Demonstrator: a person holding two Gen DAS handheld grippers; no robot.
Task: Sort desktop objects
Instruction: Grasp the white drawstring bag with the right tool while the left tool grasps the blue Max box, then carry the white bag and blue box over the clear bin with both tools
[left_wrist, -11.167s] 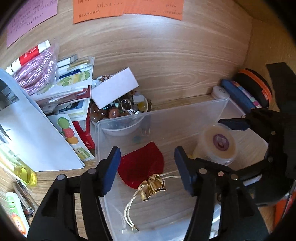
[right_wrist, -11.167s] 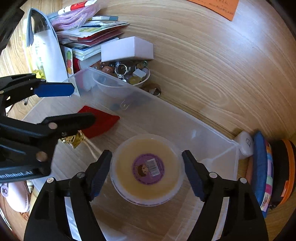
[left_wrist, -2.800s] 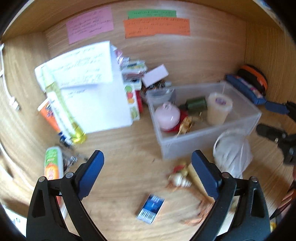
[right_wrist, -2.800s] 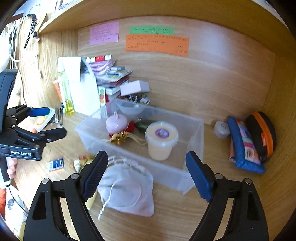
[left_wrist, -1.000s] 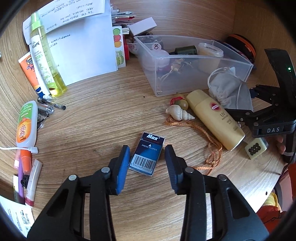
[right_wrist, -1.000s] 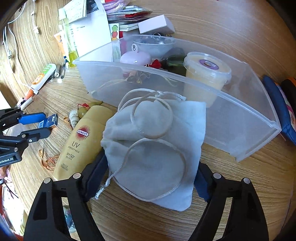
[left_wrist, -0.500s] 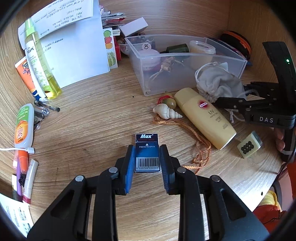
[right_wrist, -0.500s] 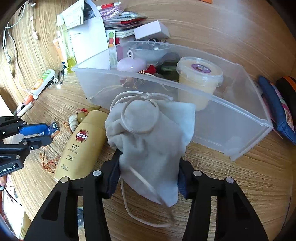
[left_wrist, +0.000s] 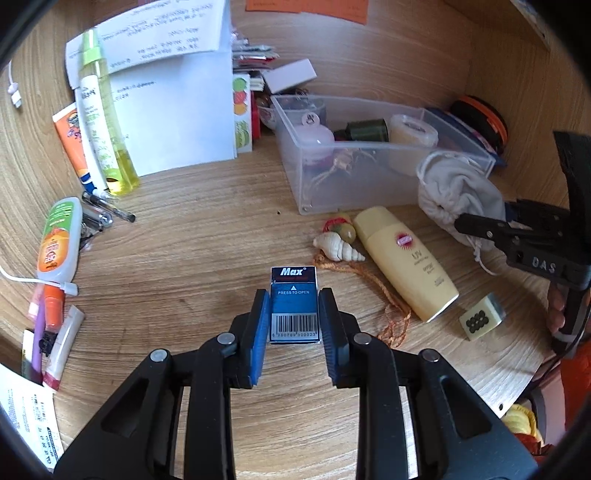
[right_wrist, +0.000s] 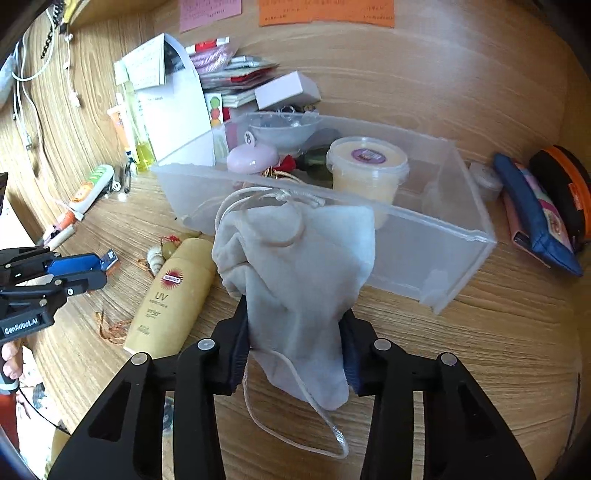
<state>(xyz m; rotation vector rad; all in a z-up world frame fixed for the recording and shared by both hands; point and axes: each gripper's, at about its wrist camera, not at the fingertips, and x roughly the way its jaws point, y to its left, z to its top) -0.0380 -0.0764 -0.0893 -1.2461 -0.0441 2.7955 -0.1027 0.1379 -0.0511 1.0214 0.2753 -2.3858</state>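
Note:
My left gripper (left_wrist: 294, 314) is shut on a small blue "Max" box (left_wrist: 294, 303) and holds it just above the wooden desk. My right gripper (right_wrist: 294, 325) is shut on a grey drawstring pouch (right_wrist: 295, 266), lifted in front of the clear plastic bin (right_wrist: 436, 266). The bin holds a pink round case (right_wrist: 252, 157), a dark green bottle (right_wrist: 314, 158) and a lidded yellow tub (right_wrist: 367, 166). In the left wrist view the pouch (left_wrist: 454, 192) and right gripper (left_wrist: 480, 223) show at the right.
A yellow UV sunscreen bottle (left_wrist: 404, 254), a seashell (left_wrist: 336, 249) with orange cord, and a mahjong tile (left_wrist: 482, 321) lie on the desk. Papers, a yellow spray bottle (left_wrist: 107, 122) and tubes (left_wrist: 57, 240) stand left. Pouches (right_wrist: 535, 210) lie right of the bin.
My left gripper has lifted the blue box slightly off the desk. My right gripper has tightened on the grey pouch and raised it higher, nearer the bin's front wall.

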